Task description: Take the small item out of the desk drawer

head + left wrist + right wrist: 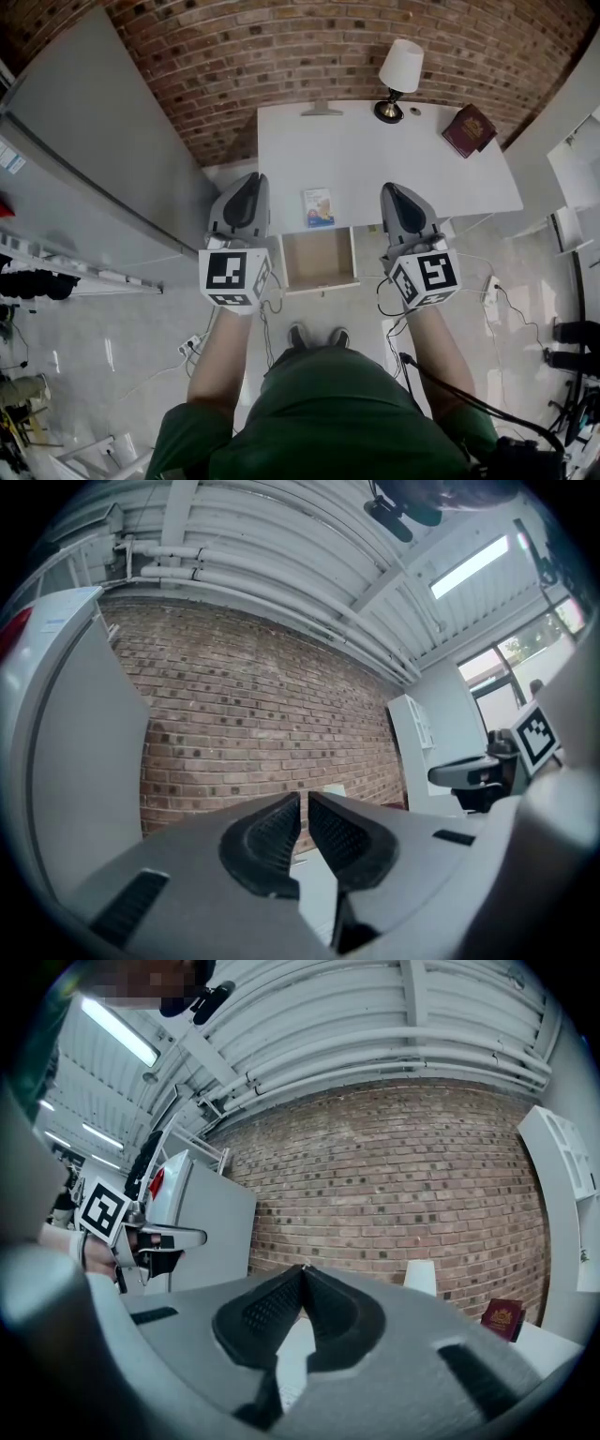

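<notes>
Small flat item w/ blue-and-orange print [318,207] lies on the white desk surface [394,155], just behind the open drawer w/ pale tan inside [319,262] & roughly centred on it; too small to tell what it is exactly. The drawer stands pulled out toward the person, bottom looks bare, nothing seen inside. The left gripper [247,187] hangs over the drawer's left side, the right gripper [396,195] over its right side. Both are raised, aimed at the brick wall & touch nothing. Left fingers [272,832]: drawn in to a thin slit, nothing between. Right fingers [328,1309]: tips meeting, also empty. Judgement: removal step looks done, i.e. item out & set on top, neither gripper carrying it, so the task seems near its end. Next move, if any, is prob. shutting the drawer. That calls for one gripper lowered to the drawer front, closed fingers flat vs. the panel, then a straight push inward so it doesn't skew, keeping clear of the item near the desk edge. Well apart on the surface: a white-shaded lamp w/ dark base [399,77] at the back & a dark red book [469,129] back right, neither in the way.
</notes>
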Demonstrator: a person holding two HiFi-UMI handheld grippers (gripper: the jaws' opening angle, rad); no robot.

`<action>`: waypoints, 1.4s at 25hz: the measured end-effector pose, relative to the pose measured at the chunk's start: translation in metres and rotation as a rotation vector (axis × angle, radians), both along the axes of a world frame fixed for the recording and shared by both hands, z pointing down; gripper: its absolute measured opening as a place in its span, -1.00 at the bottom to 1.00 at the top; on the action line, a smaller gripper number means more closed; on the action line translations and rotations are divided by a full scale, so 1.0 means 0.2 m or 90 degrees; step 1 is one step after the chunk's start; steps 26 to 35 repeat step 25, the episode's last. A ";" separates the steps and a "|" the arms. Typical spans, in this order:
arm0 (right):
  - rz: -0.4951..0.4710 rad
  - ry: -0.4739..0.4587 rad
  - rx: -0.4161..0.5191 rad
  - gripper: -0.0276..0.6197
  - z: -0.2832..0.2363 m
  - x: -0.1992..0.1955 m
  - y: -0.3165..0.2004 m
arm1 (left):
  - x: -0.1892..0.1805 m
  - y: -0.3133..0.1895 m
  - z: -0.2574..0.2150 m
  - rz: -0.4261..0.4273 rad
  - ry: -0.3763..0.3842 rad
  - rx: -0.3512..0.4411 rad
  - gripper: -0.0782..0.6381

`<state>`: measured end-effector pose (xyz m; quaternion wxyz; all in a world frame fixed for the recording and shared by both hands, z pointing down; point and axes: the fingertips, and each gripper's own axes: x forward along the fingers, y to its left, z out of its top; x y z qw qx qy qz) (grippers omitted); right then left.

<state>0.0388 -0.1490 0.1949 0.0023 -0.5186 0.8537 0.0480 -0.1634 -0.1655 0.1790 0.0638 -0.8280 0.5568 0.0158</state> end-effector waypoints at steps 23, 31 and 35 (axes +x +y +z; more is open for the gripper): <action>0.038 0.012 -0.025 -0.91 0.09 -0.09 -0.12 | -0.06 -0.18 0.16 0.045 0.008 -0.034 -0.71; 0.042 0.015 -0.027 -0.91 0.10 -0.11 -0.14 | -0.07 -0.21 0.18 0.050 0.008 -0.037 -0.71; 0.042 0.015 -0.027 -0.91 0.10 -0.11 -0.14 | -0.07 -0.21 0.18 0.050 0.008 -0.037 -0.71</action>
